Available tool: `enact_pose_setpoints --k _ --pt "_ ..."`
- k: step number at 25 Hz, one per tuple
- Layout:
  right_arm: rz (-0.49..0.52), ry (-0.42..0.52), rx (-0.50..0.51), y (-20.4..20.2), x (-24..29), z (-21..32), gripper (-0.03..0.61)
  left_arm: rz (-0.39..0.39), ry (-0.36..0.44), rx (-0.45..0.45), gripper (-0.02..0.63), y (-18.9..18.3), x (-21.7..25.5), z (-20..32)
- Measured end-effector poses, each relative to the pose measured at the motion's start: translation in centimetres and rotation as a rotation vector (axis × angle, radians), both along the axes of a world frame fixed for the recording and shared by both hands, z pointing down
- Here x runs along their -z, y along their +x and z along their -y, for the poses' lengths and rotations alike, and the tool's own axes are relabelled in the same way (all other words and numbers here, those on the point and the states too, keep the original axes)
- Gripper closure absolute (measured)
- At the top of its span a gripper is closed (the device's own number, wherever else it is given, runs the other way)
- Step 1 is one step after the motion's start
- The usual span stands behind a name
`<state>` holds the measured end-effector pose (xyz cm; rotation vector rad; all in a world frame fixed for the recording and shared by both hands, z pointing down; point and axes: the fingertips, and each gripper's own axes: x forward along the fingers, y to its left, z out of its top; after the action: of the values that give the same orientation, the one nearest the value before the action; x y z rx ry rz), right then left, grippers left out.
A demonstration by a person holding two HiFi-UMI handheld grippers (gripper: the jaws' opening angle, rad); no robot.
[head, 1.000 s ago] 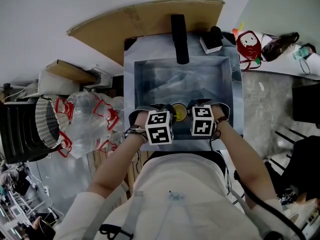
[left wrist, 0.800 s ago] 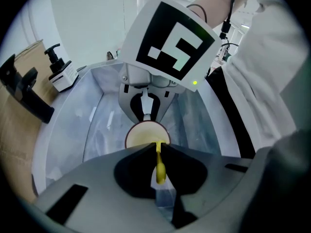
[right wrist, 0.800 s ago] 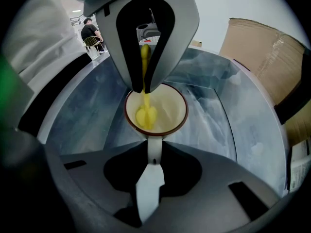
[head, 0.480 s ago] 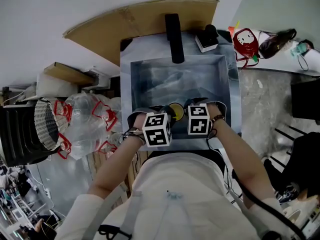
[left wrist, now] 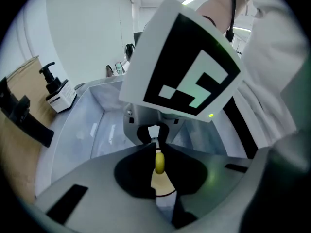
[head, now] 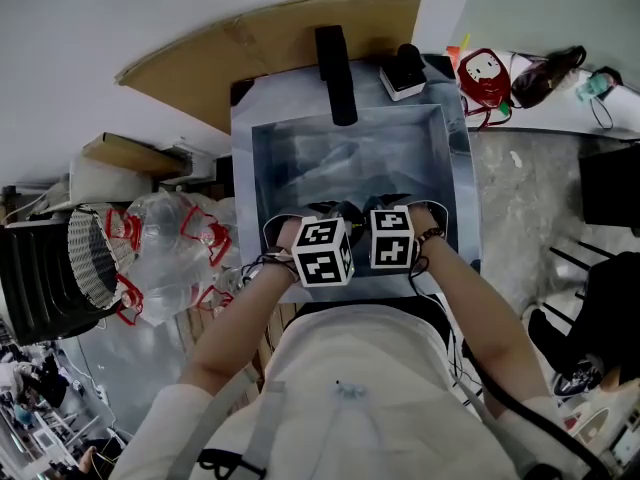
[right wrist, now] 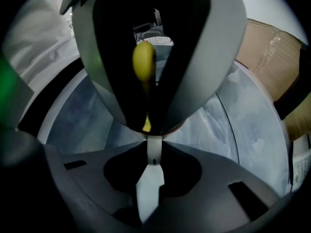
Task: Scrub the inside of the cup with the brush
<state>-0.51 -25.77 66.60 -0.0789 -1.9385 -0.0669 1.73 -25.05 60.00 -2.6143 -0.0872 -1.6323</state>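
Observation:
My two grippers meet nose to nose low over the sink's near end, their marker cubes side by side. The left gripper (head: pixel 335 220) is shut on the cup. Only the cup's yellow edge (left wrist: pixel 159 161) shows between its pads, above a cream part. In the right gripper view the same yellow piece (right wrist: pixel 144 62) sits between the left gripper's facing jaws. My right gripper (right wrist: pixel 153 152) is shut on the brush's white handle (right wrist: pixel 148 181), which runs forward to a yellow tip at the cup. In the head view the cubes hide the cup and brush.
The steel sink (head: pixel 448 168) has a black faucet (head: pixel 335 63) at its far rim and a soap dispenser (head: pixel 404 68) beside it. Cardboard (head: pixel 260 38) leans behind. A bag of plastic bottles (head: pixel 170 253) and a black basket (head: pixel 60 278) stand on the left.
The two cubes have drawn closer together. The cup's yellow round mouth, which showed between them before, is now covered. The head camera has shifted slightly.

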Motion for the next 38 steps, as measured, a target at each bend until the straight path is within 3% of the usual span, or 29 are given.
enact_pose_setpoints --k 4,15,21,25,28,38 --pt "0.006 -0.006 -0.014 0.1 0.1 -0.1 0.511 0.017 0.021 0.021 0.58 -0.4 0.0 1.6" --pt "-0.005 -0.019 -0.015 0.1 0.0 -0.1 0.511 0.185 -0.006 0.095 0.58 -4.9 -1.3 1.4" --pt "-0.011 -0.013 -0.011 -0.1 0.1 -0.1 0.511 0.2 -0.037 0.062 0.58 -5.2 -1.2 -0.1" --pt "-0.014 -0.01 -0.007 -0.1 0.1 -0.2 0.511 0.154 -0.084 0.032 0.58 -4.5 -0.9 -1.6" --pt "-0.016 -0.012 0.0 -0.1 0.1 -0.4 0.511 0.123 -0.083 0.042 0.58 -4.0 -0.8 -1.8" --pt "-0.019 0.009 -0.012 0.0 0.2 -0.4 0.511 0.129 -0.088 0.07 0.58 -4.3 -0.9 -1.5"
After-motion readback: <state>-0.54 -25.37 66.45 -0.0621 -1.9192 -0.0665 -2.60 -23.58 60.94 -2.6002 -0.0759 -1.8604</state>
